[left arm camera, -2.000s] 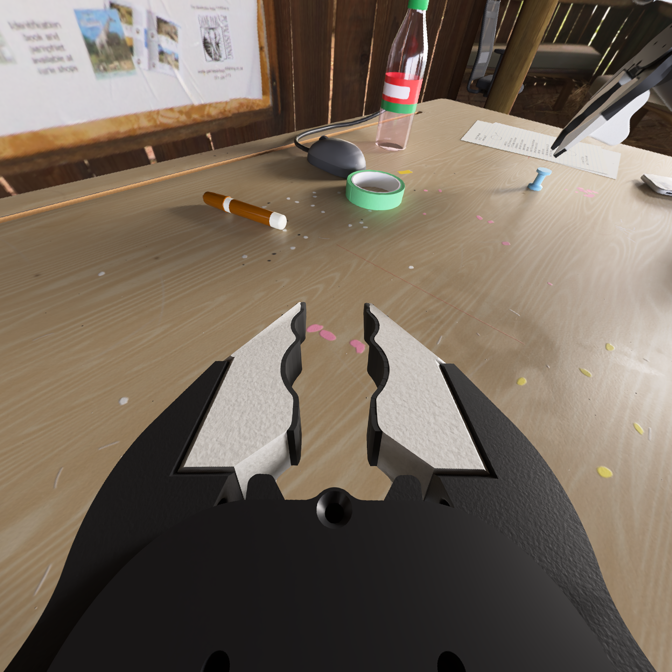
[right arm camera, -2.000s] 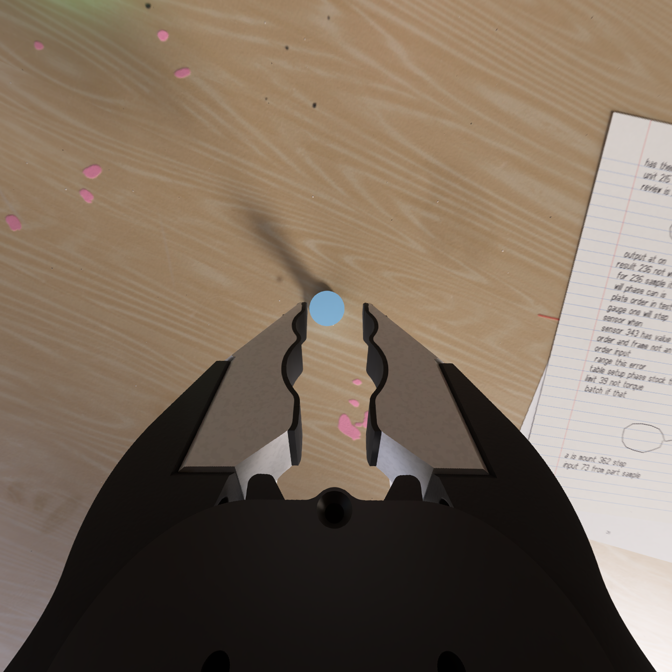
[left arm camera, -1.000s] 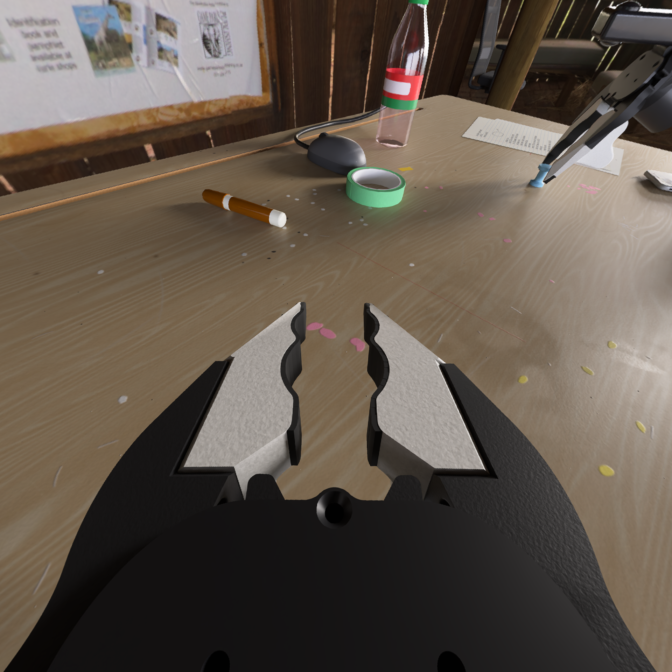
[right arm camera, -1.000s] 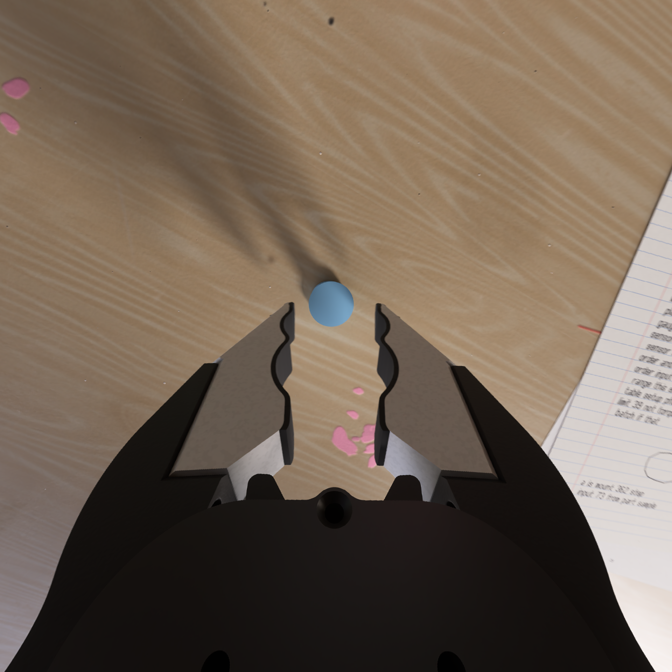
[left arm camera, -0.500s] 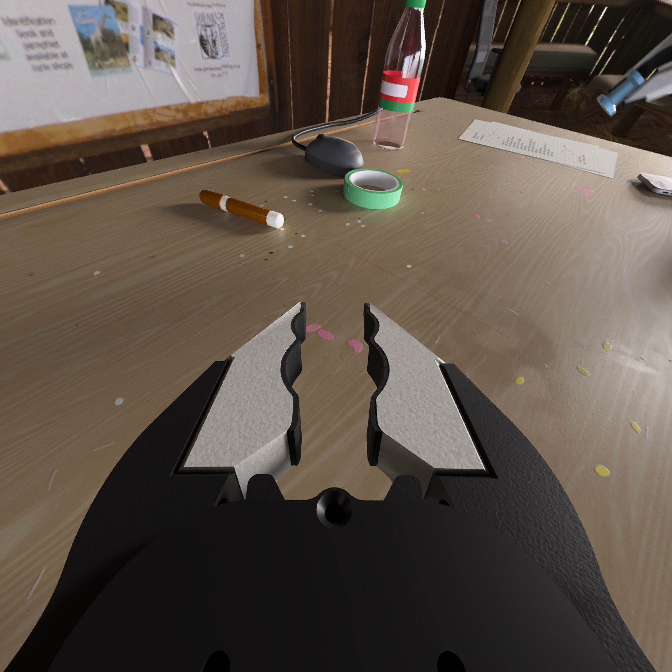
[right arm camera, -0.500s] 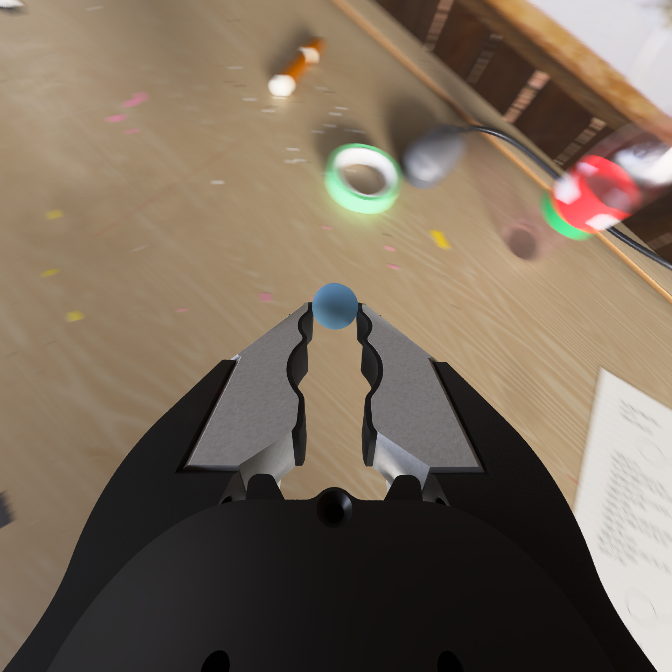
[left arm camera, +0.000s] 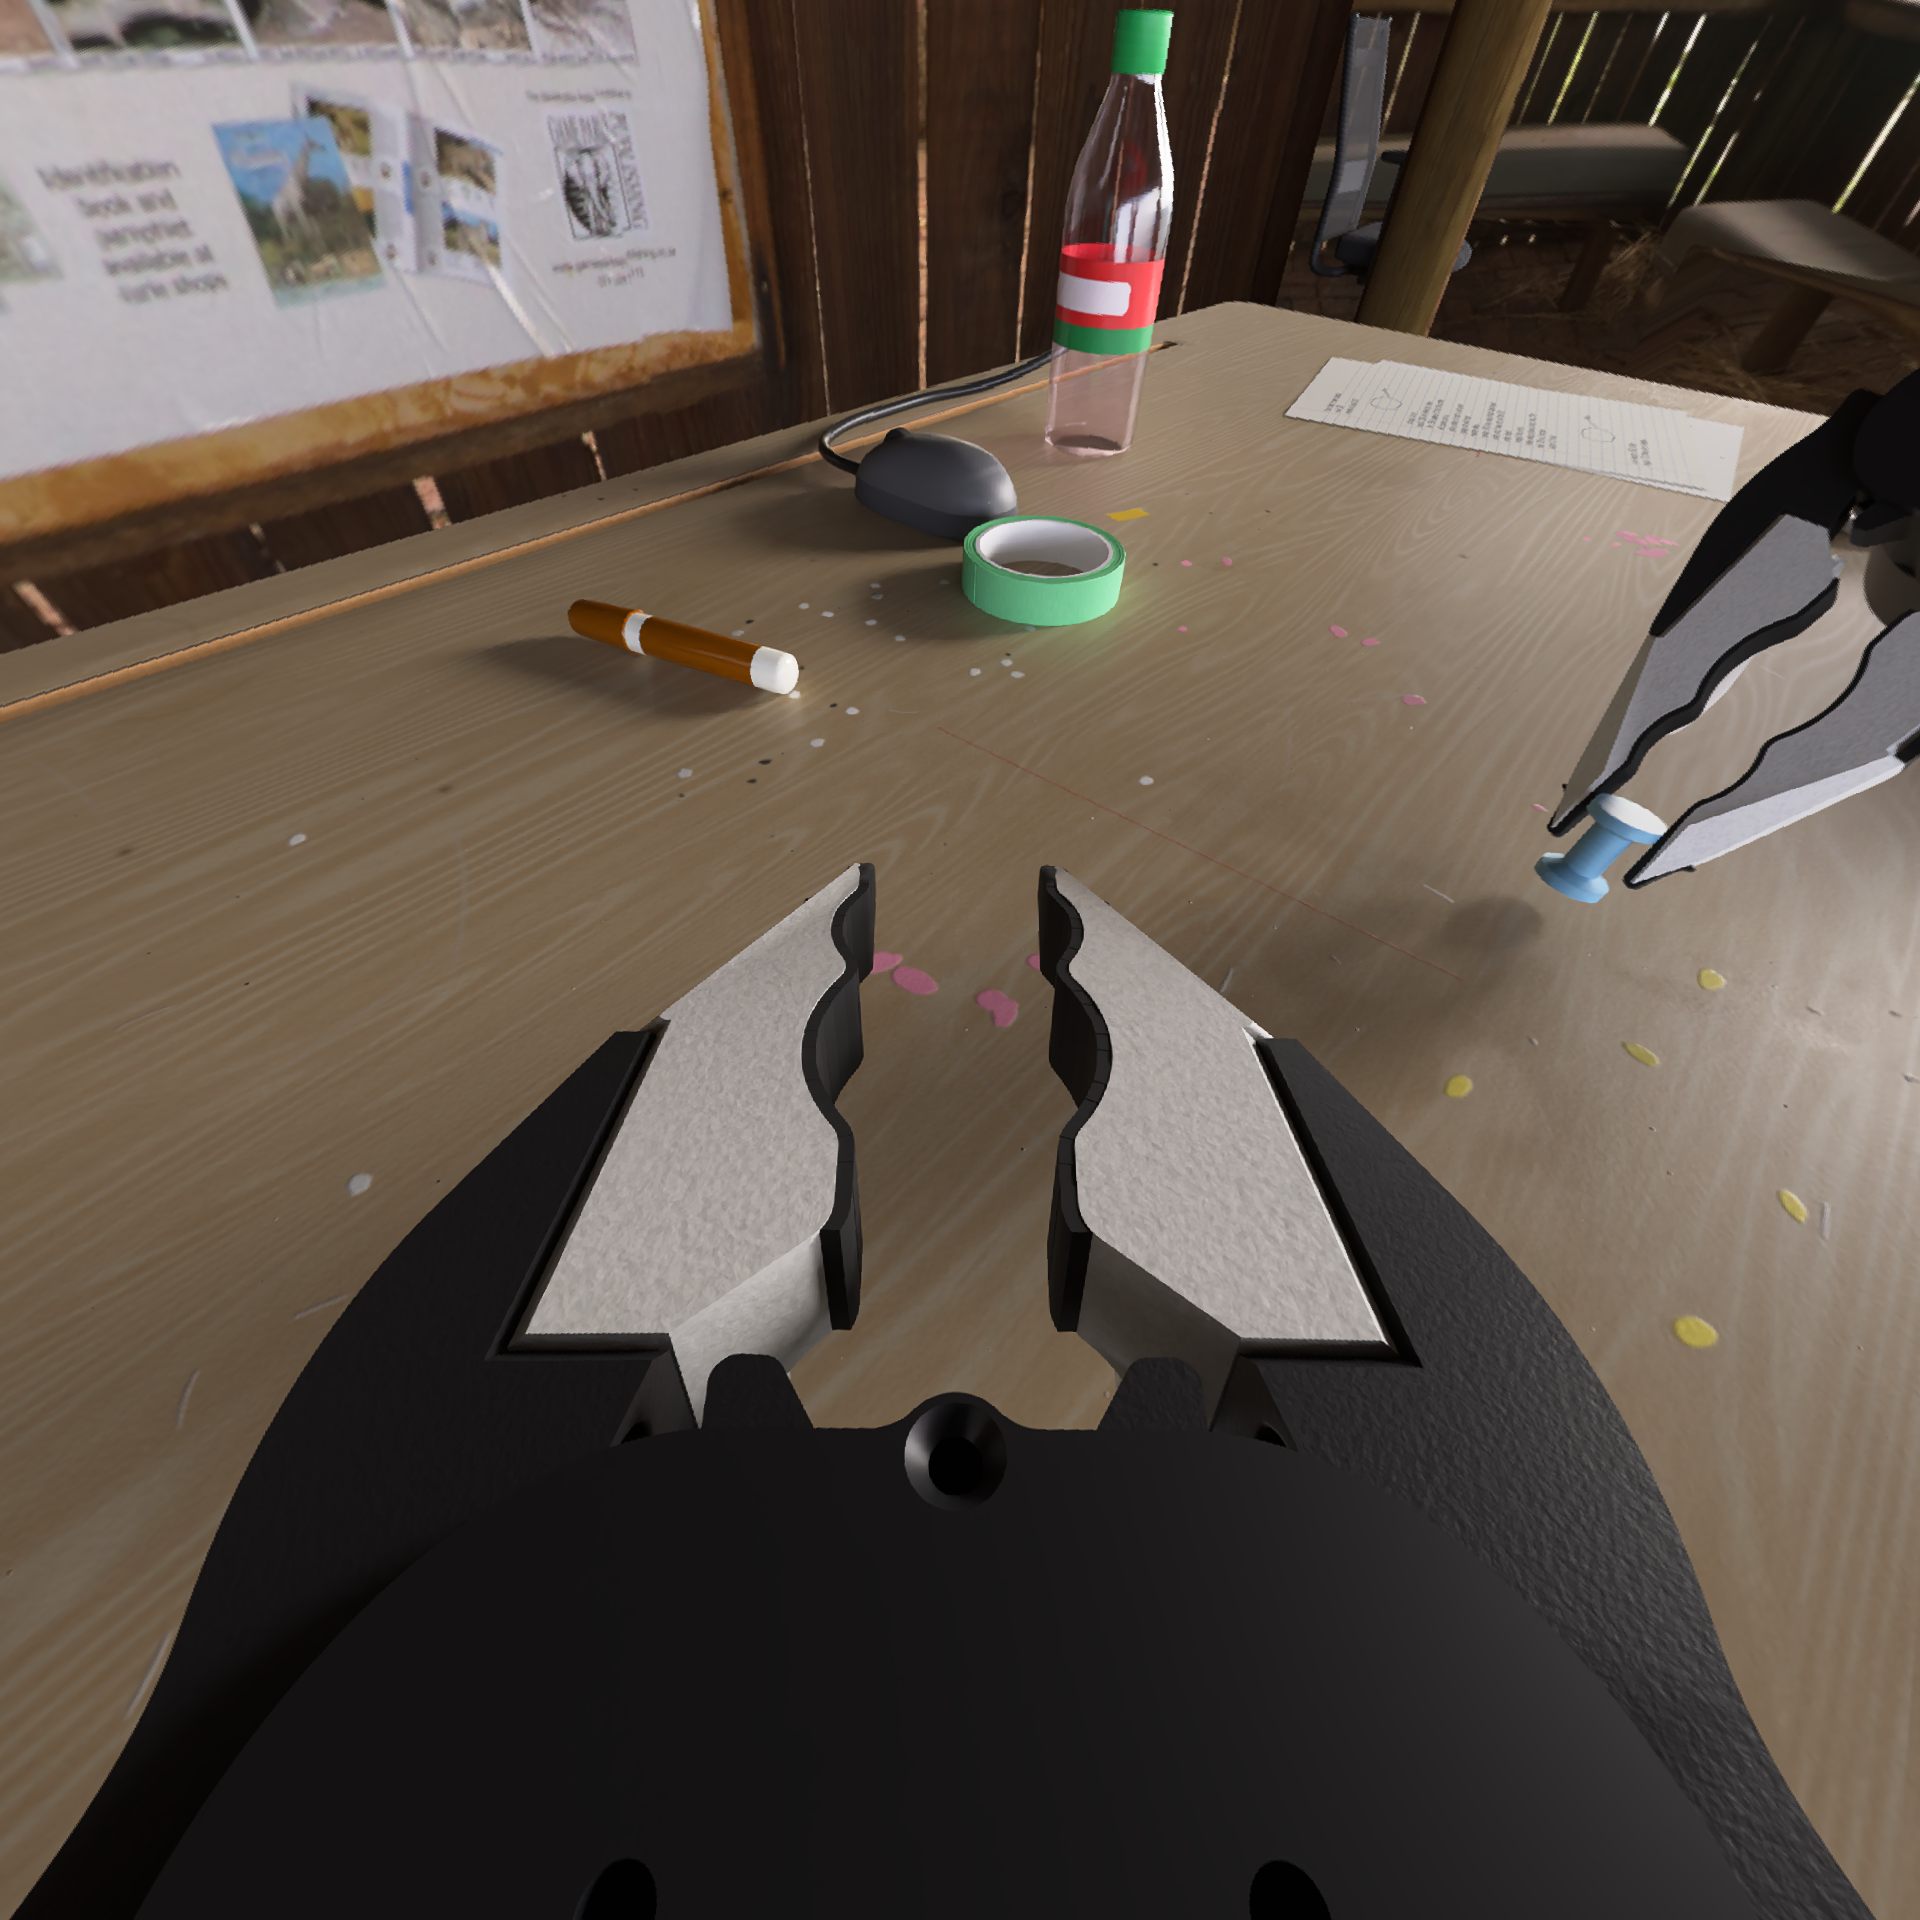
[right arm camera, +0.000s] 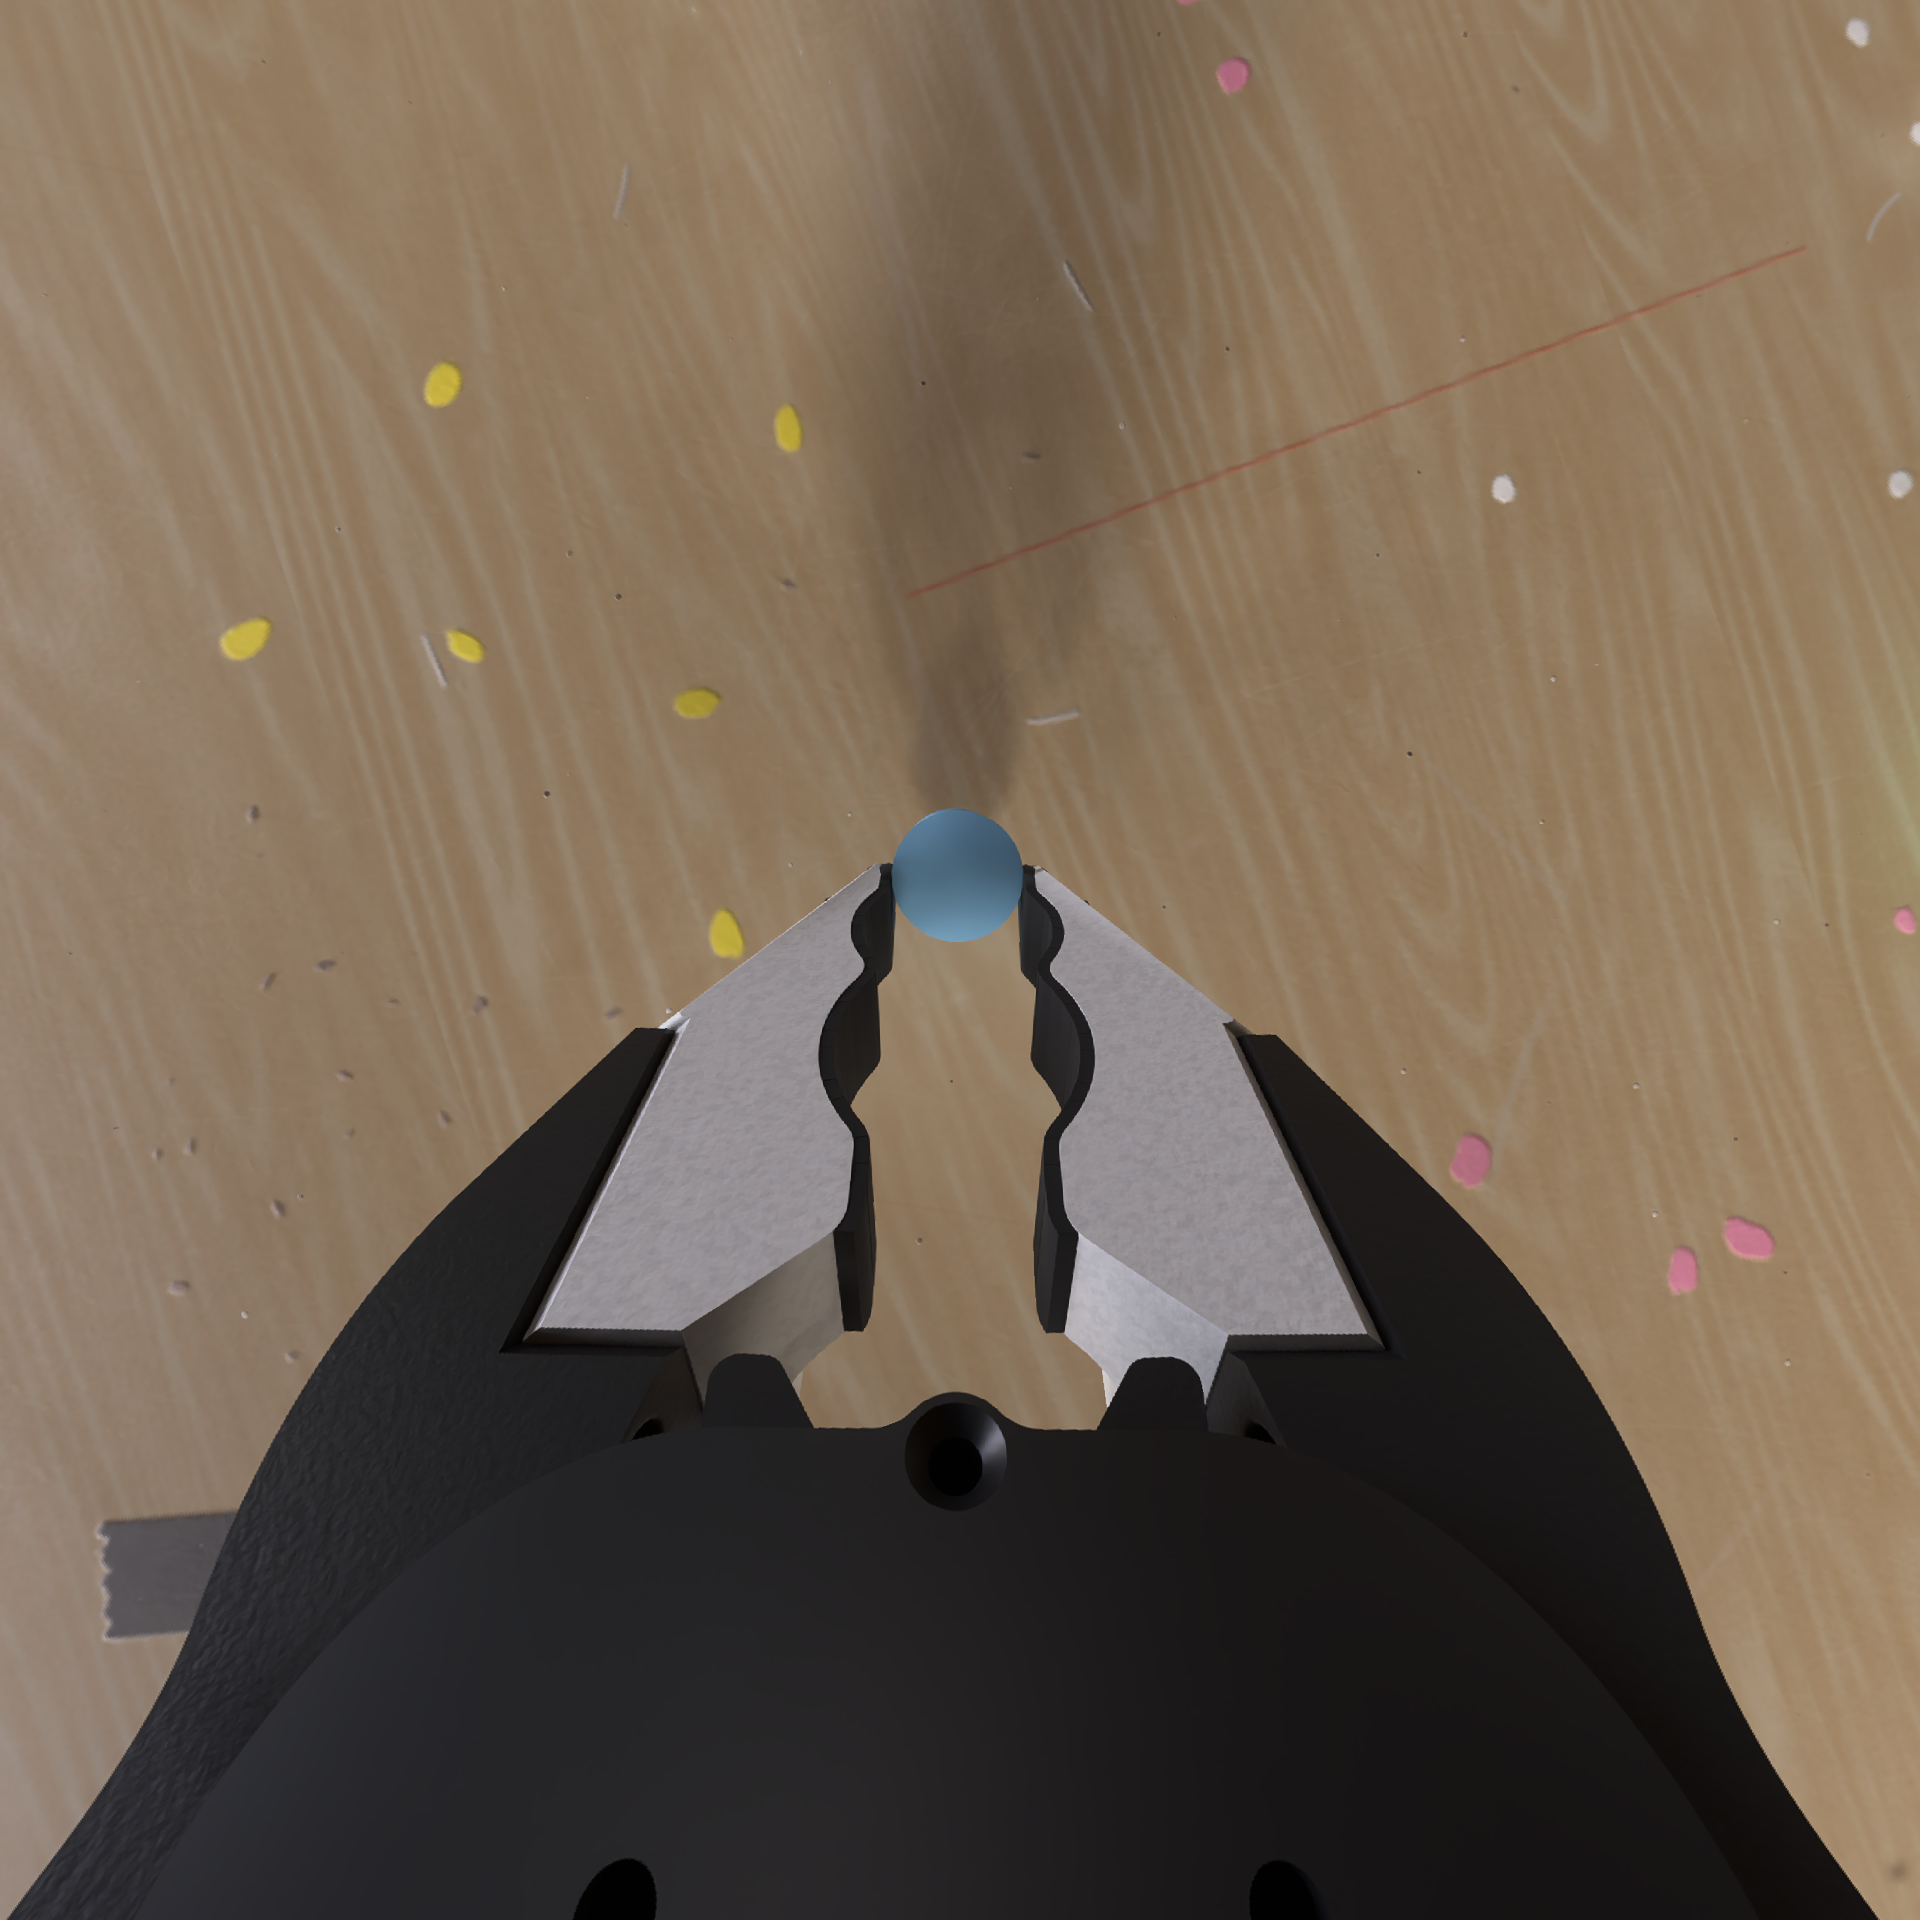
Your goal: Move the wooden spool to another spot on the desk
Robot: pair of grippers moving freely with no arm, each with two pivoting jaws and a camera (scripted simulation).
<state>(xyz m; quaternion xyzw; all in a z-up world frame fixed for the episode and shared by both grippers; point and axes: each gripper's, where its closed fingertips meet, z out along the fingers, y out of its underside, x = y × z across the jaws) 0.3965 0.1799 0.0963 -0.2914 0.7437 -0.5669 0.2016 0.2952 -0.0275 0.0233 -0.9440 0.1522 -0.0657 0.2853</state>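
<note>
Blue spool (left arm camera: pixel 1592 854) pinched only at the very tips of right gripper (right arm camera: pixel 956 883), jaws closed on it, held just above bench (left arm camera: pixel 1299 727). Could slip, drop, roll away. Left gripper (left arm camera: pixel 956 914) jaws apart, empty.

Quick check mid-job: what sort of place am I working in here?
Probably a desk in a rustic wooden hut or visitor shelter: a wood-grain desk backed by dark plank walls, a framed notice board with wildlife pictures, and office clutter such as a computer mouse.
</note>
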